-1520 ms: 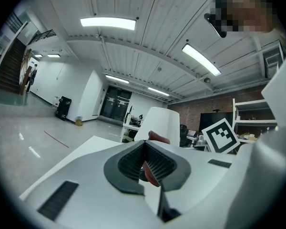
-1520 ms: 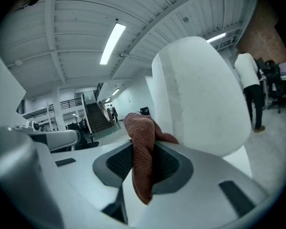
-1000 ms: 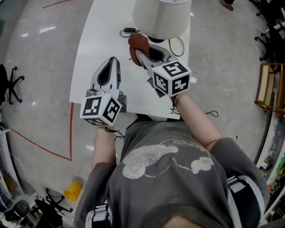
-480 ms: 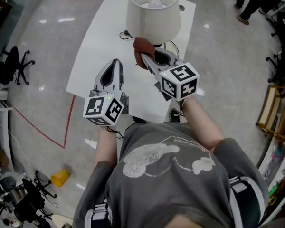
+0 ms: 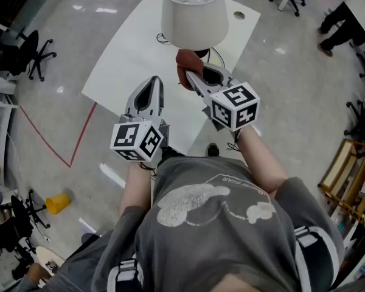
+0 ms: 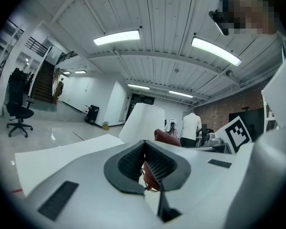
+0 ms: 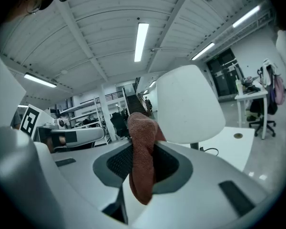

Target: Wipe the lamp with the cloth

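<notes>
The lamp with a white tapered fabric shade (image 5: 193, 14) stands on the far half of the flat white table (image 5: 134, 59), and everything else is placed from it. In the head view the right gripper (image 5: 190, 73) reaches in just below the lamp's shade, its 2 jaws clamped on a rust-brown terry cloth (image 5: 187, 62) bunched at the tip, close under the shade's lower rim; whether cloth and shade touch cannot be told from above. The right gripper view alone shows the grip plainly: the right gripper (image 7: 142, 149) has the cloth (image 7: 143, 161) pinched between its ribbed dark pads, a fold sticking up above them and a tail hanging below, with the lamp shade (image 7: 186, 104) just to the right behind it and a thin black cord (image 7: 212, 150) lying on the table by the lamp's stem. The left gripper (image 5: 152, 83) hangs nearer the person and to the left of the lamp, well apart from it. Only the left gripper view shows its state: the left gripper (image 6: 144, 147) has its 2 jaws pressed together on nothing, and past them the lamp shade (image 6: 143, 120) and the cloth (image 6: 167, 136) appear beside it. That view also takes in a person in a white top (image 6: 190, 128) standing far behind the lamp. The head view adds a black office chair (image 5: 33, 50) on the floor far left of the lamp.
</notes>
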Tool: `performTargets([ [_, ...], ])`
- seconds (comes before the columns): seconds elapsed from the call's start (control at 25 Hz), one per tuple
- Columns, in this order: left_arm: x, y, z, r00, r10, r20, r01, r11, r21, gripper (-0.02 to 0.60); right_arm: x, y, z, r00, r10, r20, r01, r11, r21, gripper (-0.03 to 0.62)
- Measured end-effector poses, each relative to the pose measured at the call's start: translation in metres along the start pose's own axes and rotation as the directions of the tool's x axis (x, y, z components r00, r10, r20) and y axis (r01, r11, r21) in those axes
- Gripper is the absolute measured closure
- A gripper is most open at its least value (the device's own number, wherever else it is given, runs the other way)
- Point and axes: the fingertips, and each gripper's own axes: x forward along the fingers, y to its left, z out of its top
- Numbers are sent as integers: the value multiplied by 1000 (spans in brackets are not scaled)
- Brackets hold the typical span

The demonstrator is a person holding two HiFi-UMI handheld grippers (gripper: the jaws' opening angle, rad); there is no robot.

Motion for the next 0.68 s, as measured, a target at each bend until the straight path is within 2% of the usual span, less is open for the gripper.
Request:
performTargets([
  [0.32, -15, -24, -25, 997, 77, -12, -77, 997, -22, 574, -31, -13, -23, 997, 49, -59, -50, 999, -22, 499],
  [0.68, -14, -34, -42, 994, 98, -47, -99, 995, -28, 574, -46, -22, -44, 992, 65, -105, -67, 998, -12, 499],
])
